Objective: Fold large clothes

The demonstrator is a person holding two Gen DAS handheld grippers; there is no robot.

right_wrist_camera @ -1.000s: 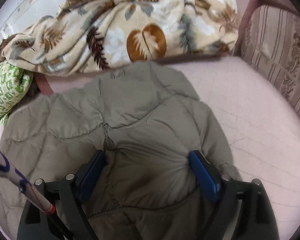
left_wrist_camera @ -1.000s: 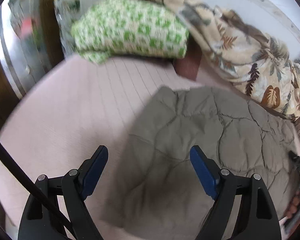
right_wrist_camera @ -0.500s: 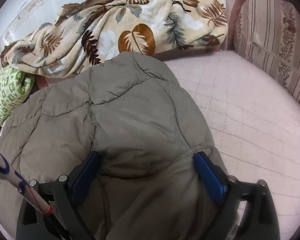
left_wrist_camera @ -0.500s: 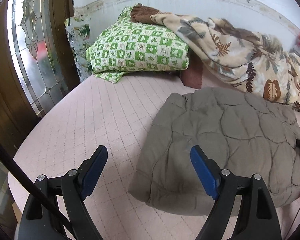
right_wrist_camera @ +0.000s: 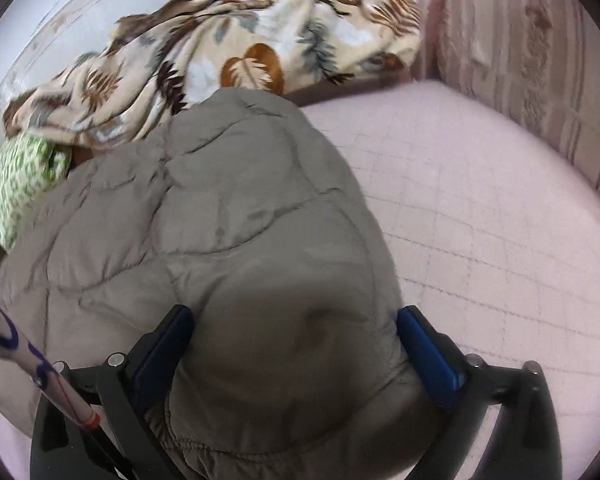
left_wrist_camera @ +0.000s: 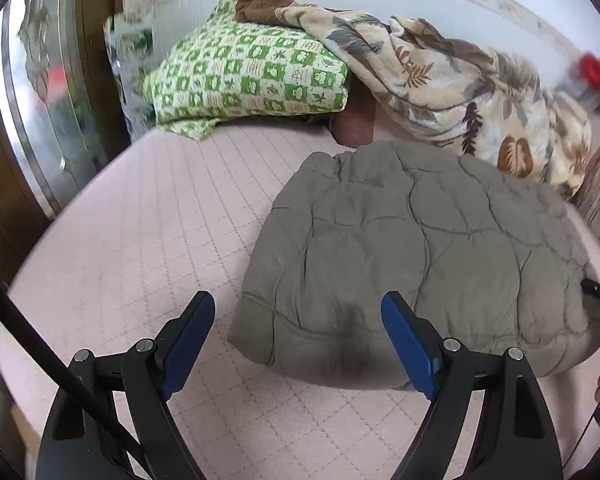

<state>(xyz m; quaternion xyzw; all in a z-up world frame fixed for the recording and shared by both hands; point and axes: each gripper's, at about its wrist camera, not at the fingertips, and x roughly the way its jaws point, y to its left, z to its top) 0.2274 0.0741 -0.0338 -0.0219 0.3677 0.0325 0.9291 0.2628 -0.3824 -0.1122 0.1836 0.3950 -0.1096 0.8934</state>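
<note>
A puffy olive-grey quilted jacket [left_wrist_camera: 420, 240] lies folded in a thick bundle on the pink quilted bed [left_wrist_camera: 160, 220]. My left gripper [left_wrist_camera: 298, 320] hovers open over the bundle's near left corner, its blue pads apart and gripping nothing. In the right wrist view the jacket [right_wrist_camera: 240, 220] bulges up between the blue pads of my right gripper [right_wrist_camera: 296, 320]. Those jaws are opening and stand very wide, one on each side of the bundle's near end. The padding hides the cloth beneath.
A green checked pillow [left_wrist_camera: 248, 76] and a leaf-print blanket [left_wrist_camera: 440, 88] are piled along the far wall. A glazed wooden door [left_wrist_camera: 40, 100] stands left of the bed. A striped cushion [right_wrist_camera: 520, 60] borders the bed on the right. Bare pink bedcover [right_wrist_camera: 480, 220] lies right of the jacket.
The left gripper has drawn back to the jacket's left corner, showing more bare bed. The right gripper's jaws have widened, and the jacket's near end has puffed up between them.
</note>
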